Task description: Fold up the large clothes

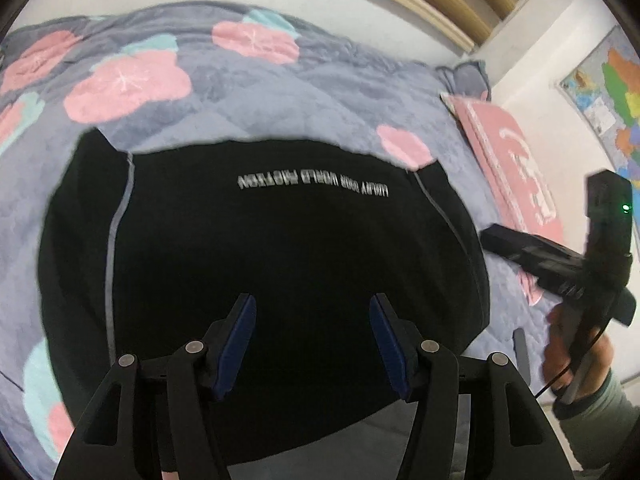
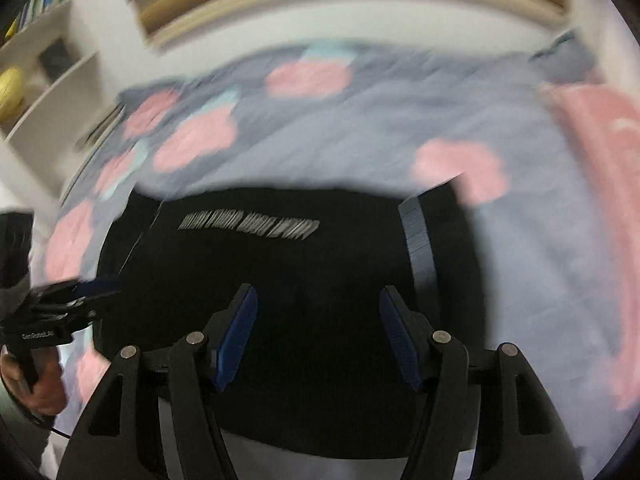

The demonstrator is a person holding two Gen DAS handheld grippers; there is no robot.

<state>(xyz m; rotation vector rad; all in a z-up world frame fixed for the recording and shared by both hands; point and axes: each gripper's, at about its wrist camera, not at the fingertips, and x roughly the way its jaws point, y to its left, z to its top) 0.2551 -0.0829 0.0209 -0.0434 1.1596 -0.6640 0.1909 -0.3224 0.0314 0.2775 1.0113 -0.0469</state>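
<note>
A large black garment (image 1: 280, 248) with grey side seams and a line of white lettering lies spread flat on the bed. It also shows, blurred, in the right wrist view (image 2: 304, 280). My left gripper (image 1: 312, 320) is open and empty, hovering above the garment's near part. My right gripper (image 2: 318, 312) is open and empty above the same garment. The right gripper also shows in the left wrist view (image 1: 520, 248) by the garment's right edge. The left gripper shows in the right wrist view (image 2: 80, 292) at the garment's left edge.
The bed is covered by a grey-blue quilt (image 1: 224, 96) with pink and teal flowers. A pink pillow (image 1: 516, 160) lies at the right. A map (image 1: 612, 92) hangs on the right wall. White shelves (image 2: 48, 68) stand at the left.
</note>
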